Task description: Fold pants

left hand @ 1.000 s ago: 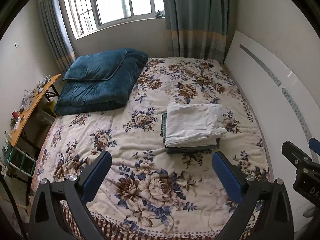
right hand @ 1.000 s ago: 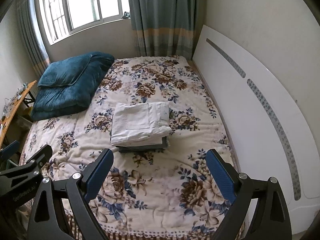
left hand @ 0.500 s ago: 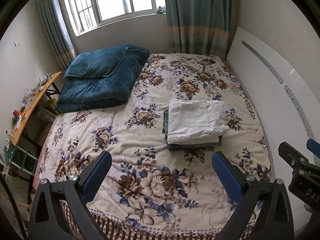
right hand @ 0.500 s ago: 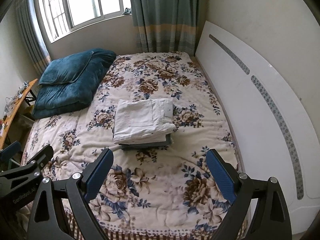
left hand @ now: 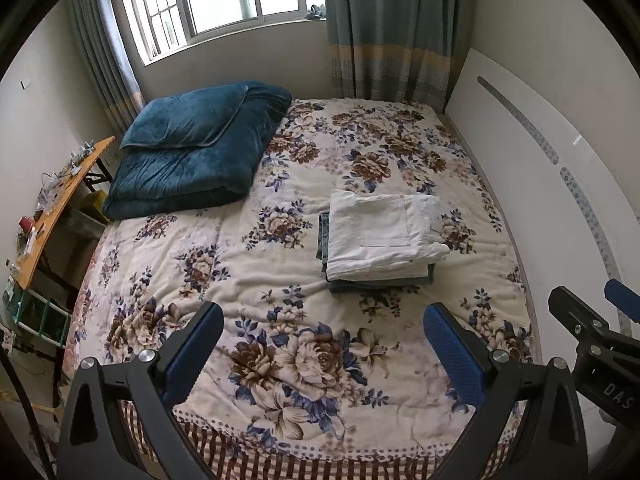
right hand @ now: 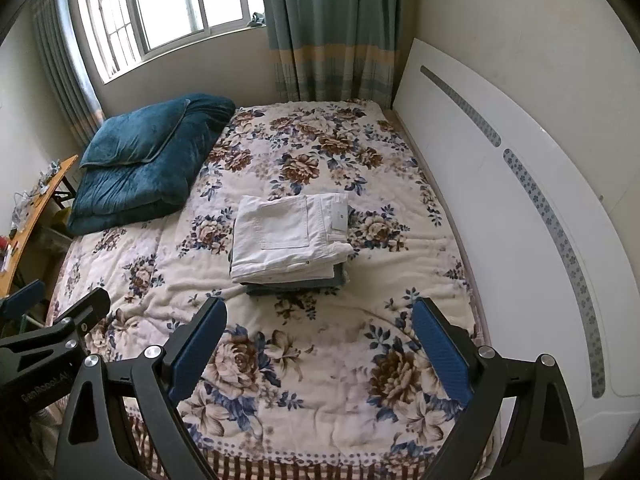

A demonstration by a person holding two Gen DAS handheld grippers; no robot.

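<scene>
Folded white pants (left hand: 384, 236) lie on top of a folded blue-grey garment (left hand: 376, 285), stacked on the right middle of the floral bed (left hand: 280, 280). The stack also shows in the right wrist view (right hand: 288, 236). My left gripper (left hand: 320, 340) is open and empty, held above the foot of the bed, well short of the stack. My right gripper (right hand: 320, 336) is open and empty, beside it to the right, also short of the stack. Each gripper shows at the edge of the other's view.
A folded dark teal quilt (left hand: 192, 148) lies at the bed's far left. A white headboard panel (right hand: 500, 208) runs along the right side. A wooden desk (left hand: 52, 208) with small items stands left of the bed. Window and curtains (left hand: 384, 28) are behind.
Both grippers have pulled back and risen a little from the bed, so the stack sits farther away in both views. Both stay open and empty.
</scene>
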